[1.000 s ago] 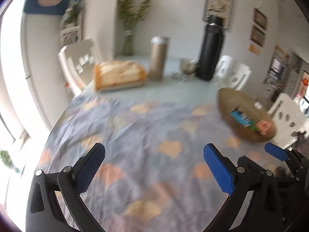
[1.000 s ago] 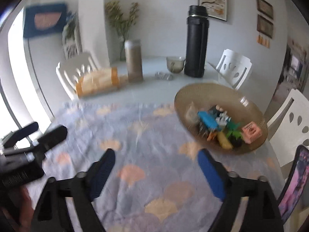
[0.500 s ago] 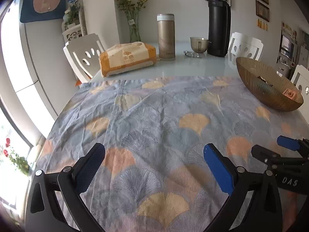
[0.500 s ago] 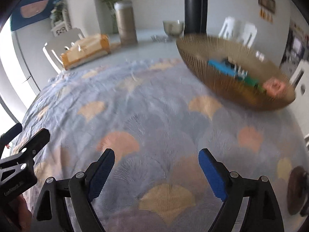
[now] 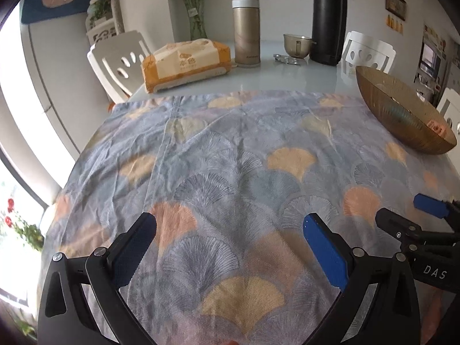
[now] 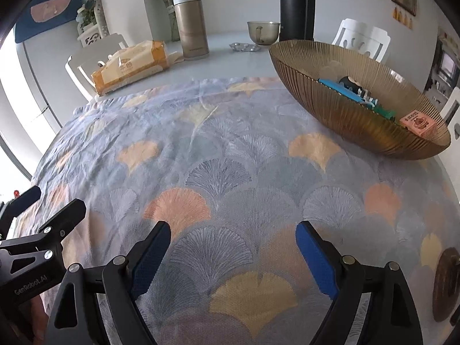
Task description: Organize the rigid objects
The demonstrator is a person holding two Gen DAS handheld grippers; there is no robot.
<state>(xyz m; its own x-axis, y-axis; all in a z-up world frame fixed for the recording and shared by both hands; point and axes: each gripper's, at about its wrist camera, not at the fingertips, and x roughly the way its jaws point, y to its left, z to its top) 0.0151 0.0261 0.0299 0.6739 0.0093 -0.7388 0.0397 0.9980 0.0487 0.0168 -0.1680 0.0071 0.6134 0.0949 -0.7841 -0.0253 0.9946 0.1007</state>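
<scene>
Both tools hang released and empty over the cloth [image 5: 230,158]: left tool [image 5: 230,247], right tool [image 6: 233,247], side by side near the tabletop's front edge. Well ahead to the right sits the bowl [image 6: 345,115], holding a pink box [image 6: 419,122] and other small toys. Behind stand a flask [image 5: 246,31], thermos [image 5: 329,20] and tissue pack [image 5: 185,63].

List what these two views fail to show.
- Bowl contents: left wrist view, hidden by its near wall.
- Items inside: right wrist view, only the pink box and blue piece tops show.
- Black flask: top cut off.
- Brown disc: cropped at right edge.
</scene>
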